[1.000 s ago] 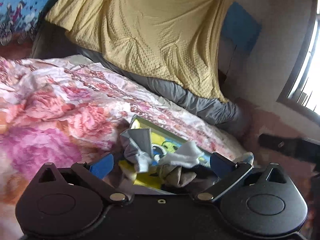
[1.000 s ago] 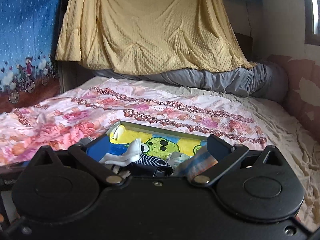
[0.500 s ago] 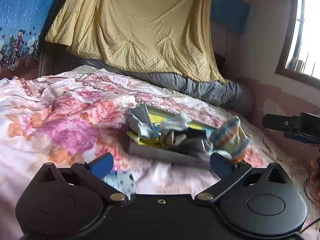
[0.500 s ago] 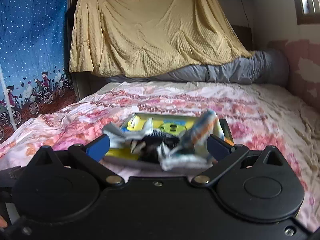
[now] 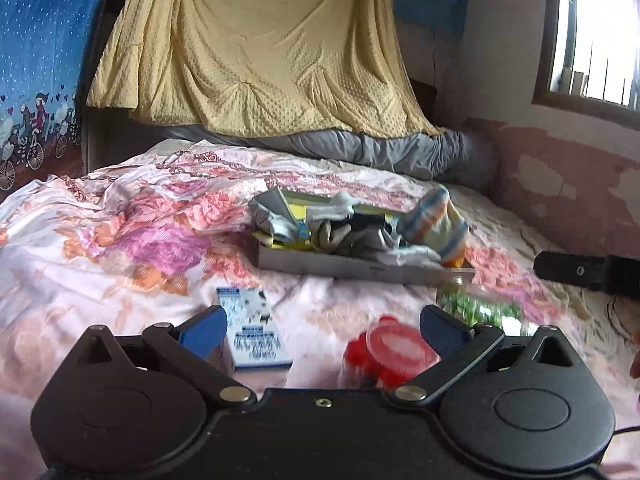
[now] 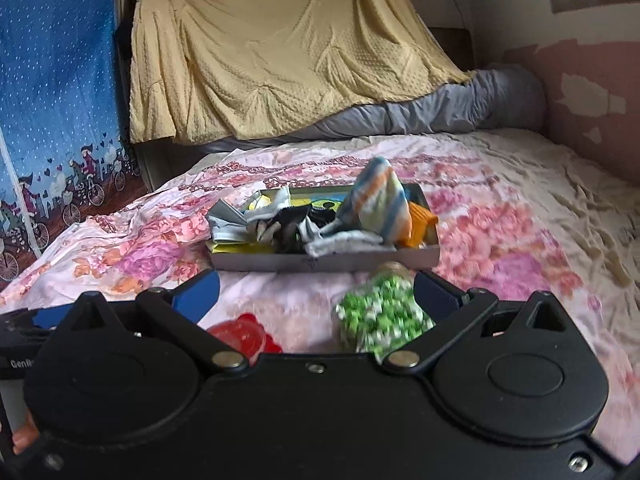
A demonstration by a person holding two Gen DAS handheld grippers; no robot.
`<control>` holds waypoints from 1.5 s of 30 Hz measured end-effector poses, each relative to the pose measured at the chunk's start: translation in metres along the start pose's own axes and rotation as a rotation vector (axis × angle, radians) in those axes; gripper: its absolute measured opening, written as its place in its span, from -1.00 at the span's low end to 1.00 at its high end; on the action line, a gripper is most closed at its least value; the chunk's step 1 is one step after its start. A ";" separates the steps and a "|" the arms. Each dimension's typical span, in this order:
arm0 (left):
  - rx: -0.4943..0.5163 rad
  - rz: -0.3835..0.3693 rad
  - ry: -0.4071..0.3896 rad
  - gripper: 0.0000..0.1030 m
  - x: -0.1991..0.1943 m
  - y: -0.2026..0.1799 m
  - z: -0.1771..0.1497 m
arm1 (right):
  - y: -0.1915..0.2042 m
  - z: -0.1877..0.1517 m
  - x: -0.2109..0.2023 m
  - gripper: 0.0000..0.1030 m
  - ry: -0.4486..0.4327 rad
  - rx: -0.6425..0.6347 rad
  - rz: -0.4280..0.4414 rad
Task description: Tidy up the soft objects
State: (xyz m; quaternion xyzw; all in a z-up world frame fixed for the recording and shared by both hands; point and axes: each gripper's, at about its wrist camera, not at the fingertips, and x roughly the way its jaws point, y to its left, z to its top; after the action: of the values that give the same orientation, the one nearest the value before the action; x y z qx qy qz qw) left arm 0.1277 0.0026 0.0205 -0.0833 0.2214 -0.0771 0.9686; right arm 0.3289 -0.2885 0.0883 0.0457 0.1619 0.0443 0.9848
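Observation:
A shallow grey tray (image 5: 360, 266) (image 6: 320, 261) lies on the floral bed. It holds a heap of soft items: grey and white socks (image 5: 332, 224) (image 6: 344, 245), a grey face mask (image 6: 226, 220) and a striped blue-orange cloth (image 5: 434, 226) (image 6: 380, 204) at its right end. My left gripper (image 5: 322, 330) is open and empty, well short of the tray. My right gripper (image 6: 316, 292) is open and empty, also short of the tray.
On the bedsheet near the grippers lie a blue-white small box (image 5: 252, 330), a red-lidded jar (image 5: 390, 350) (image 6: 244, 334) and a jar of green-white pieces (image 5: 478, 306) (image 6: 382, 312). A grey pillow (image 5: 400, 150) and yellow blanket (image 5: 260, 52) are behind. The right gripper's body (image 5: 588, 270) shows at the right edge.
Both grippers have pulled back from the tray, open and empty. The striped cloth now lies in the tray. The box and two jars have come into view.

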 end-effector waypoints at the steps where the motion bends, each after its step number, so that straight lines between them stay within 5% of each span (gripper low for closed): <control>1: 0.008 0.004 0.004 0.99 -0.004 -0.001 -0.003 | -0.002 -0.004 -0.006 0.99 -0.002 0.011 -0.002; 23: 0.063 0.039 0.037 0.99 -0.037 -0.005 -0.047 | -0.007 -0.092 -0.056 0.99 0.030 0.055 -0.051; 45: 0.062 0.037 0.041 0.98 -0.036 -0.003 -0.049 | -0.001 -0.096 -0.054 0.99 0.039 0.029 -0.059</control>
State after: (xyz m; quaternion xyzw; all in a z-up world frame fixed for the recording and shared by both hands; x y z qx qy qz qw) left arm 0.0733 0.0000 -0.0075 -0.0474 0.2402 -0.0677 0.9672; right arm 0.2468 -0.2878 0.0143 0.0542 0.1828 0.0137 0.9816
